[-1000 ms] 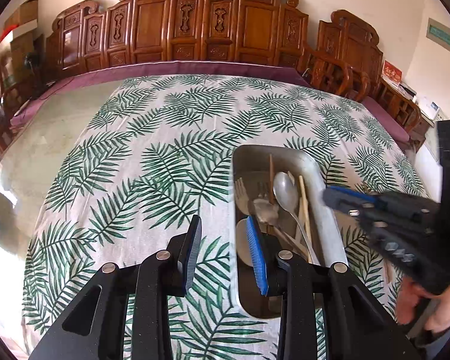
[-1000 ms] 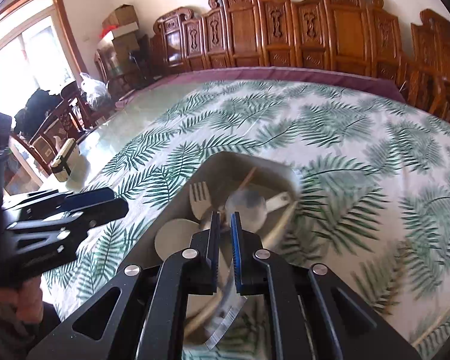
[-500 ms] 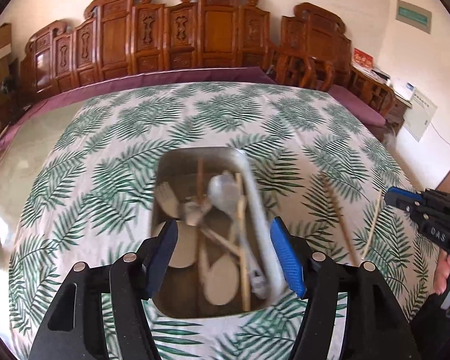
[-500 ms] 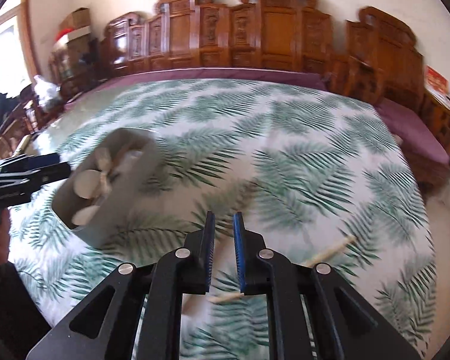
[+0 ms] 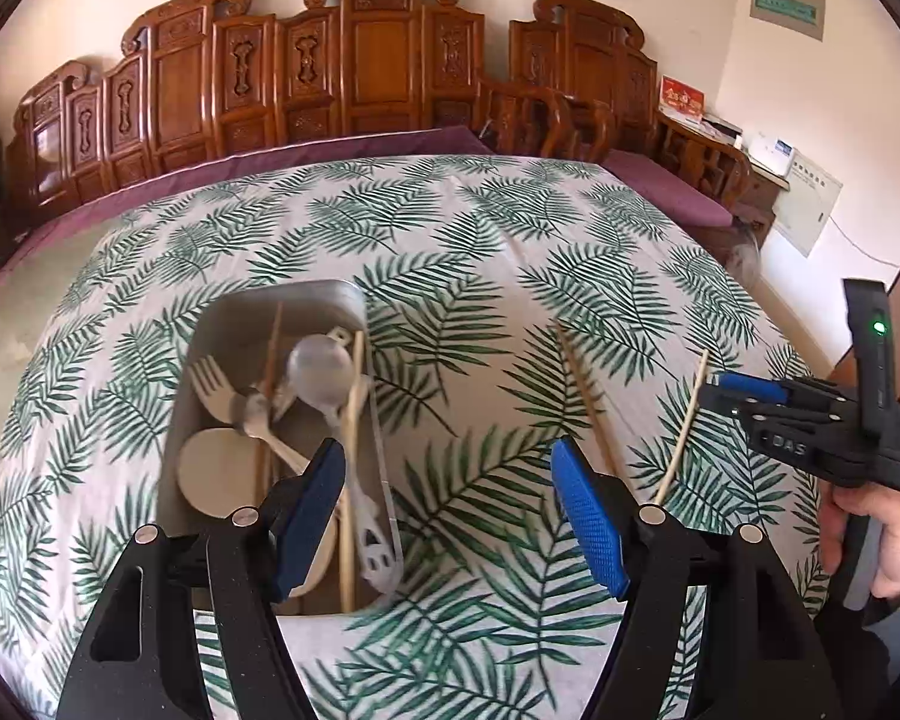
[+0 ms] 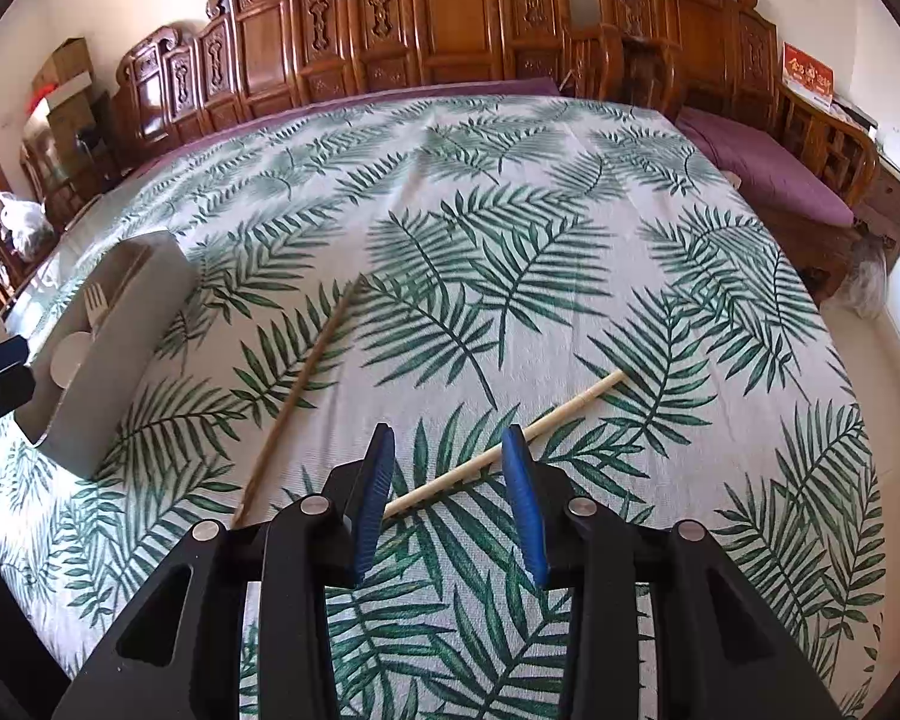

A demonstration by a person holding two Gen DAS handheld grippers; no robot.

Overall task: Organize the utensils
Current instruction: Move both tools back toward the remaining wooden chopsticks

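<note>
Leaf-print cloth (image 6: 510, 192). Right gripper (image 6: 447, 495) open, jaws straddling pale chopstick (image 6: 570, 405); darker chopstick (image 6: 306, 378) left of jaws. Left gripper (image 5: 450, 510) open, empty beside tray (image 5: 354, 312). Risk: thin stick rolls or pivots if pinched off-centre.

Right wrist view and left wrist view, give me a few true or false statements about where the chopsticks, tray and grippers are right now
1. Two chopsticks, a light chopstick and a darker chopstick, lie on the tablecloth outside the tray. True.
2. The right gripper is shut on a chopstick. False: it is open, with the light chopstick lying between its fingers.
3. The tray holds a fork. True.
4. The left gripper holds a spoon. False: it is open and empty.
</note>
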